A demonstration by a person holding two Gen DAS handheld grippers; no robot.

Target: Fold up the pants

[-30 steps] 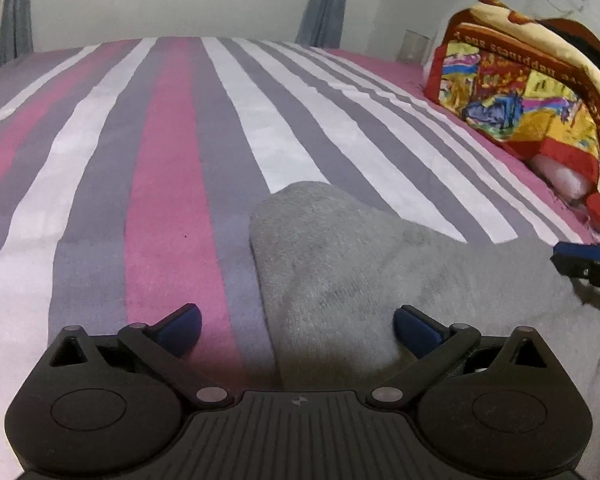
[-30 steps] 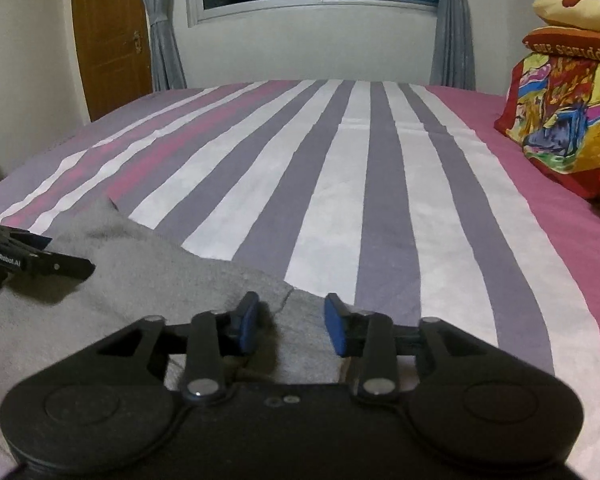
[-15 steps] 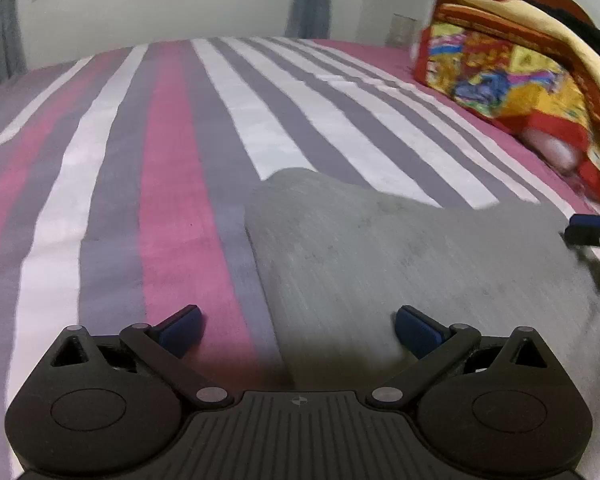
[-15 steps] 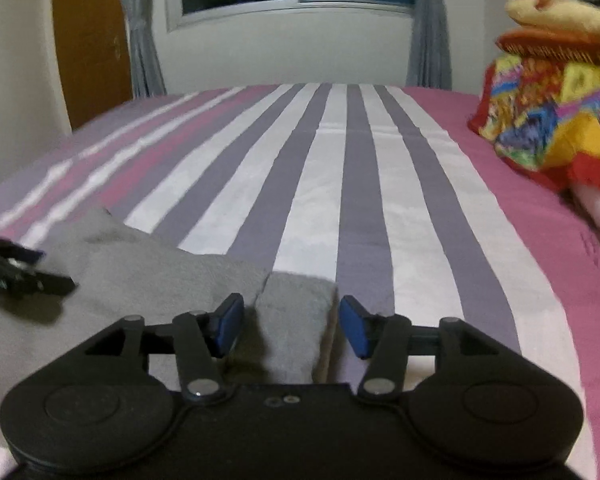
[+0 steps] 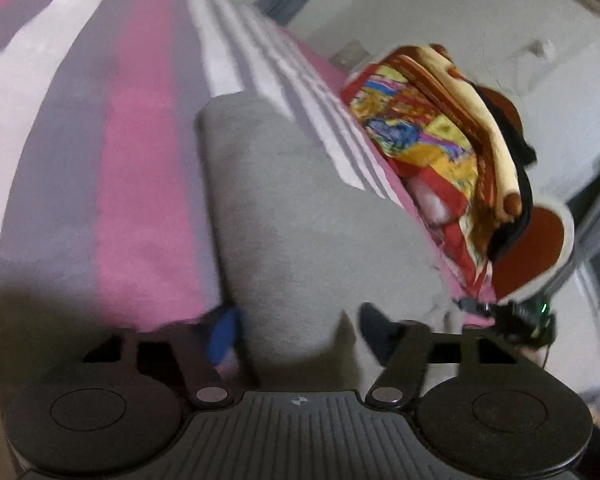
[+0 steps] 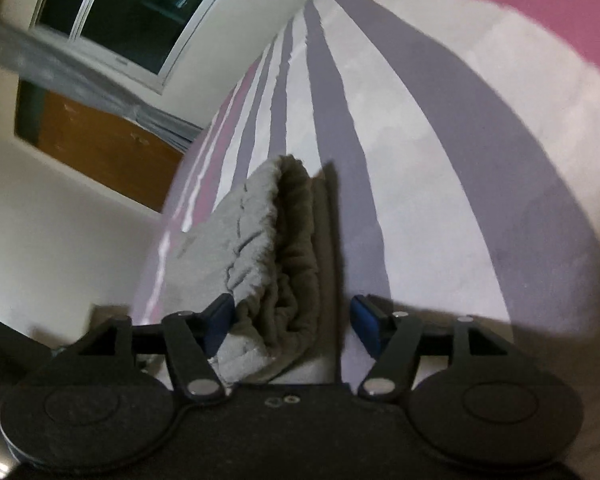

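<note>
The grey pants (image 5: 300,216) lie folded on the striped bed (image 5: 132,208). In the left wrist view my left gripper (image 5: 296,330) has its blue-padded fingers on both sides of the pants' near edge, with cloth between them. In the right wrist view my right gripper (image 6: 290,320) straddles a bunched, layered end of the pants (image 6: 276,248); a gap shows beside the right pad. Both views are tilted. The right gripper also shows at the left view's right edge (image 5: 512,312).
A pile of colourful blankets and pillows (image 5: 440,152) sits on the bed to the right of the pants. A window (image 6: 132,12), grey curtains and a wooden door (image 6: 100,148) are behind the bed.
Both grippers have tilted and moved in over the pants' edges. The left jaws have narrowed around the cloth. A thicker bunch of cloth now sits between the right fingers.
</note>
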